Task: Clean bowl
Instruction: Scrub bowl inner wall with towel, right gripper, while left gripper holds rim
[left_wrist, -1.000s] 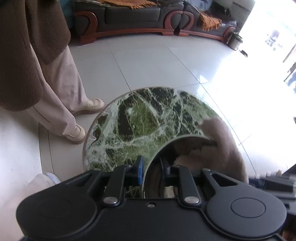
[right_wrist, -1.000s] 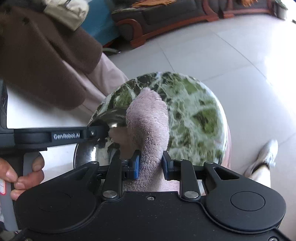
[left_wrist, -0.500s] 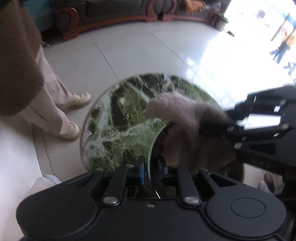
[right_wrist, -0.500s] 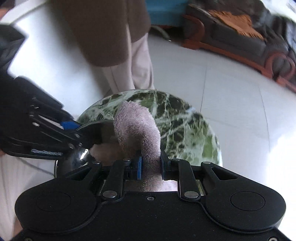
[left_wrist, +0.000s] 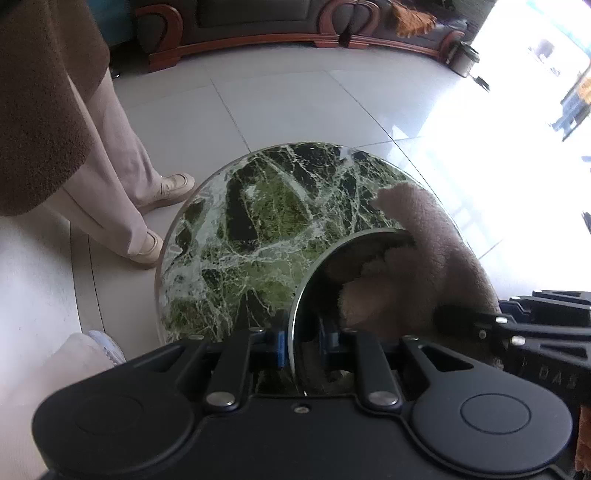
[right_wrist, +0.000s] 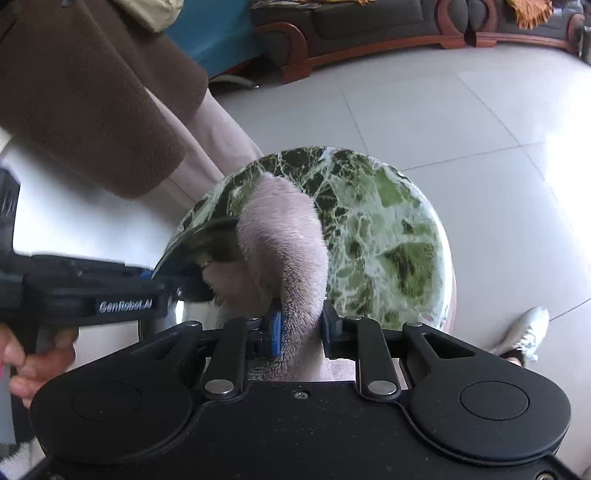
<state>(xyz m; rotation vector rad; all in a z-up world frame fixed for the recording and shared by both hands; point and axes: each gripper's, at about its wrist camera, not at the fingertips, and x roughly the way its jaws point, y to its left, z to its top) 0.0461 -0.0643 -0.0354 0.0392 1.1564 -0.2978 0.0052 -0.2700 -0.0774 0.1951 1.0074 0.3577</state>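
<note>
A: What does the bowl (left_wrist: 334, 258) look like?

B: Shiny metal, mirror-bright inside, with a thin round rim. It is tilted on its side above the round green marble table (left_wrist: 258, 229), so its opening faces right in the left wrist view. The inner wall reflects the cloth and the dark fingers.

A: Who holds it?

B: The left gripper (left_wrist: 303, 345). Its 2 fingers (left_wrist: 279, 347) pinch the rim, 1 outside the wall and 1 inside, at a narrow gap that is widening slightly, and the rim stays between them.

A: And the cloth?

B: A fuzzy pinkish-beige cloth (right_wrist: 284, 251), gripped in the right gripper (right_wrist: 301, 328). Its 2 fingers (right_wrist: 275, 332) are clamped narrowly on a bunched fold. The free end arches up and over the bowl's rim, and part of it is pressed inside the bowl.

A: Does the bowl touch the table?

B: I cannot tell; the gripper bodies hide its lower edge.

A: Anything around?

B: A tiled floor (left_wrist: 295, 107), a dark sofa (right_wrist: 388, 26) with red wooden trim along the far wall, and a person (left_wrist: 48, 99) in a brown coat and beige trousers standing just beside the table. In the right wrist view a hand (right_wrist: 33, 354) grips the left gripper's handle at the left edge.
</note>
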